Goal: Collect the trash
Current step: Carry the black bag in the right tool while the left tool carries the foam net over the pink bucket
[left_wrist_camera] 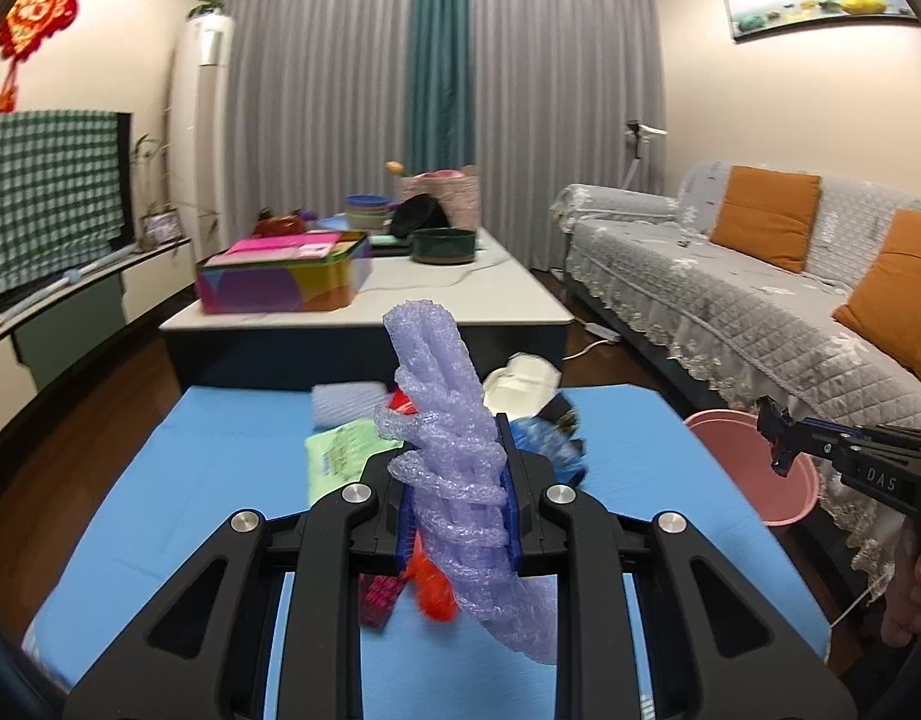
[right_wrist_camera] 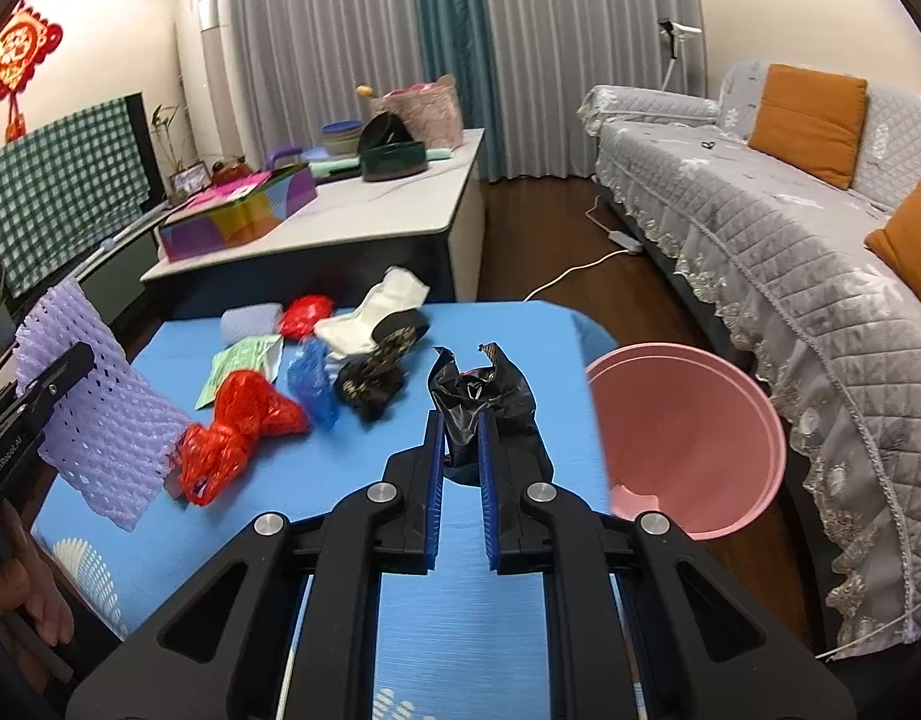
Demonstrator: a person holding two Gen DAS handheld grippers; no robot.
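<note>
The left gripper [left_wrist_camera: 457, 474] is clenched on a purple foam net [left_wrist_camera: 442, 420], which hides much of the trash pile behind it; in the left wrist view the red bag [left_wrist_camera: 433, 591] and a dark wrapper show only in part below the net, blurred. The right gripper [right_wrist_camera: 460, 450] is clamped on a black bag [right_wrist_camera: 484, 396], whose lower end is hidden between the blue pads. Only a few fingers [right_wrist_camera: 40, 606] of the left hand show at the frame's edge. "DAS" reads on the right gripper's side in the left view, and "GenRobot.AI" on the left gripper's in the right view; print on the green packet [right_wrist_camera: 238, 363] is too blurred to read. The rest of the trash lies toward the far edge of the blue table [right_wrist_camera: 472, 630]. A pink bin [right_wrist_camera: 688, 450] stands just beside the table's right edge, on dark wood floor, with a grey sofa [right_wrist_camera: 790, 252] beyond and grey curtains [right_wrist_camera: 352, 18] behind.
</note>
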